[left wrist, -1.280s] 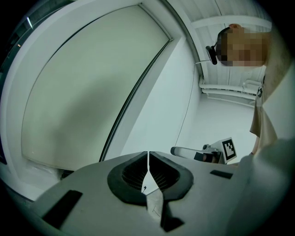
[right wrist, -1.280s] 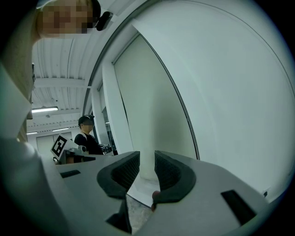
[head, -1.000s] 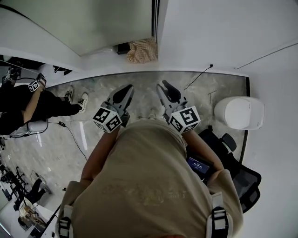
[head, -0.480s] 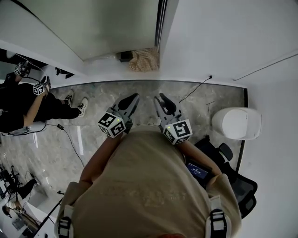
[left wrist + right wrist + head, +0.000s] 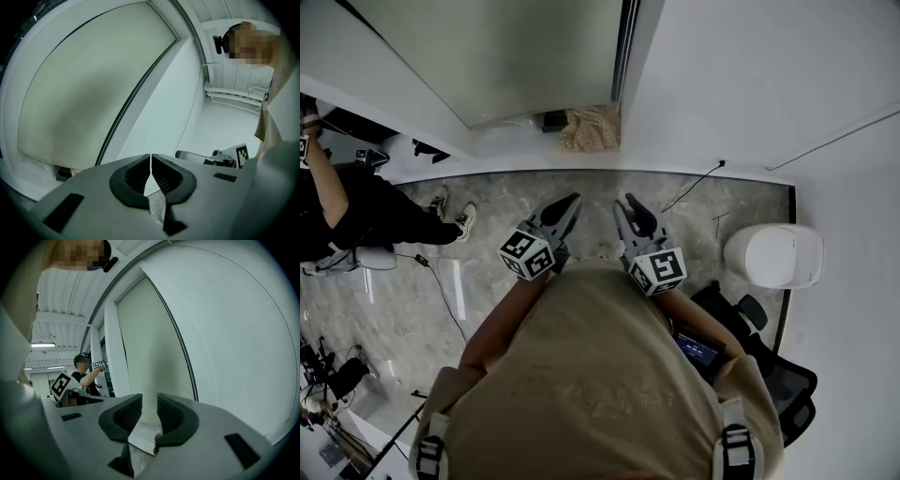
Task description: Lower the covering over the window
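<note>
The window covering is a pale grey-green shade that fills the pane in the head view; a dark frame strip runs along its right side. It also shows as the shade in the left gripper view and the shade in the right gripper view. My left gripper is held in front of my torso, well short of the window, with its jaws shut and nothing in them. Beside it my right gripper stands open with an empty gap. Neither touches the shade.
A patterned cloth bundle and a small dark box lie at the window's foot. A white round bin and a black office chair stand at my right. Another person sits at the left. A thin cable crosses the marble floor.
Both grippers stay side by side before my torso. The head view has shifted a little toward the window. The person at the left has raised an arm.
</note>
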{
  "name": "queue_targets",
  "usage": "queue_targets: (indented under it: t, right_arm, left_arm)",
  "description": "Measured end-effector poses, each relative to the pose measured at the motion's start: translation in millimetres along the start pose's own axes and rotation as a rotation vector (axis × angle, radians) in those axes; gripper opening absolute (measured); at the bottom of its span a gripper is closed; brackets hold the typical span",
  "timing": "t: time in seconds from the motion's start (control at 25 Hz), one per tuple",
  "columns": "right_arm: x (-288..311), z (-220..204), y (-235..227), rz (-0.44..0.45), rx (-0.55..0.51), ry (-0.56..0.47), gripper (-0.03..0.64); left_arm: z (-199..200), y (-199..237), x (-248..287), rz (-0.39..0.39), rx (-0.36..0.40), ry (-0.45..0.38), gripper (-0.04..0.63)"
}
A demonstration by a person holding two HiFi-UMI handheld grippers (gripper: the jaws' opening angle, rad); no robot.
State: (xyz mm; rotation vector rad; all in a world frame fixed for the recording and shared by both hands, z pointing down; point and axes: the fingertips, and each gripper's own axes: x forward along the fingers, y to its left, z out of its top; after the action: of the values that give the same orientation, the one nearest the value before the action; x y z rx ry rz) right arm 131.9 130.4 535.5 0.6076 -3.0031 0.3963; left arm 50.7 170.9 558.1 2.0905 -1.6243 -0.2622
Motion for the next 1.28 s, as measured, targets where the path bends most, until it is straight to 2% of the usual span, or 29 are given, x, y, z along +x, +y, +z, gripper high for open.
queue_targets:
  t: [0.12, 0.44, 0.64, 0.8, 1.04, 1.28]
  right_arm:
    - [0, 4, -8, -0.019, 0.009, -0.007, 0.087]
    - [-4, 8, -17, -0.021, 0.036, -0.017, 0.087]
    - [6, 11, -15, -0.025, 0.046, -0.025, 0.087]
    - [21, 12, -11, -0.039, 0.043, -0.022, 0.087]
    - [62, 18, 11, -0.082, 0.060, -0.019, 0.087]
    - [103, 36, 35, -0.101, 0.036, -0.042, 0.087]
  left_arm:
    - [0, 4, 1, 0.003, -0.018, -0.002, 0.023]
    - [-8, -2, 1, -0.003, -0.005, 0.005, 0.023]
    - [-9, 13, -15, 0.027, -0.027, -0.003, 0.023]
    - [-3, 29, -24, 0.020, -0.037, 0.001, 0.023]
    - [34, 76, -41, 0.002, -0.038, 0.003, 0.023]
    - [77, 116, -43, -0.033, -0.033, -0.024, 0.023]
